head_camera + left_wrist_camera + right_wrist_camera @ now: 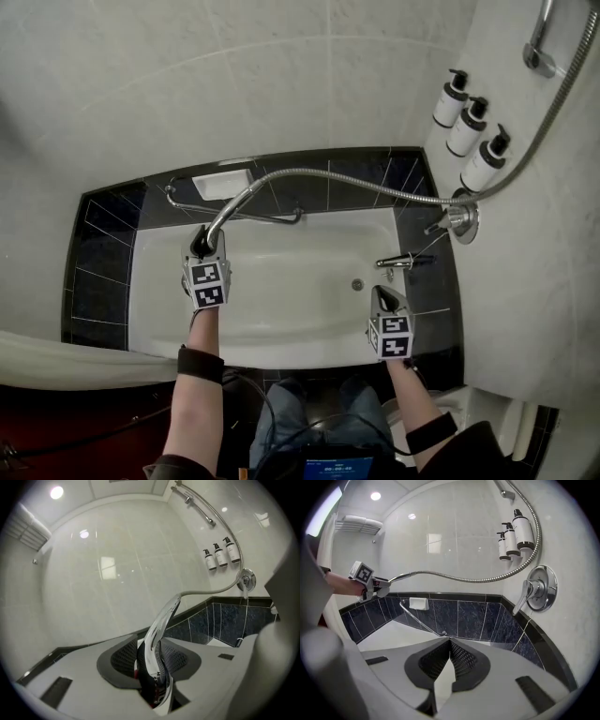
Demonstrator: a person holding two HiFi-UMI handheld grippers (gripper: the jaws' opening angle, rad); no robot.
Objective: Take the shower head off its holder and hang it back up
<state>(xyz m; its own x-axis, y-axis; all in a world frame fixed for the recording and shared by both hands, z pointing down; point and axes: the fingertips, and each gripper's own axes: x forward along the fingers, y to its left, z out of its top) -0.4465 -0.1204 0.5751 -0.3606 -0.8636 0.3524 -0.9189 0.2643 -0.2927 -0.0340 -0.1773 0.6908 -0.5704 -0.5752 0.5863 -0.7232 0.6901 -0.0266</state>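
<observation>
My left gripper (202, 247) is shut on the chrome shower head handle (221, 218), held up over the left side of the white bathtub (281, 328). In the left gripper view the handle (161, 619) stands clamped between the jaws of that gripper (152, 657). The metal hose (375, 190) runs right from it and climbs toward the chrome wall rail (537, 42) at the top right. That rail (199, 506) shows high on the wall. My right gripper (382, 298) hovers over the tub's right side, shut and empty (449, 660).
A tub spout (401, 263) and a lever valve (460, 221) sit on the right wall. Three pump bottles (469, 129) hang above them. A grab bar (234, 212) and a soap dish (222, 185) line the tub's dark tiled far ledge.
</observation>
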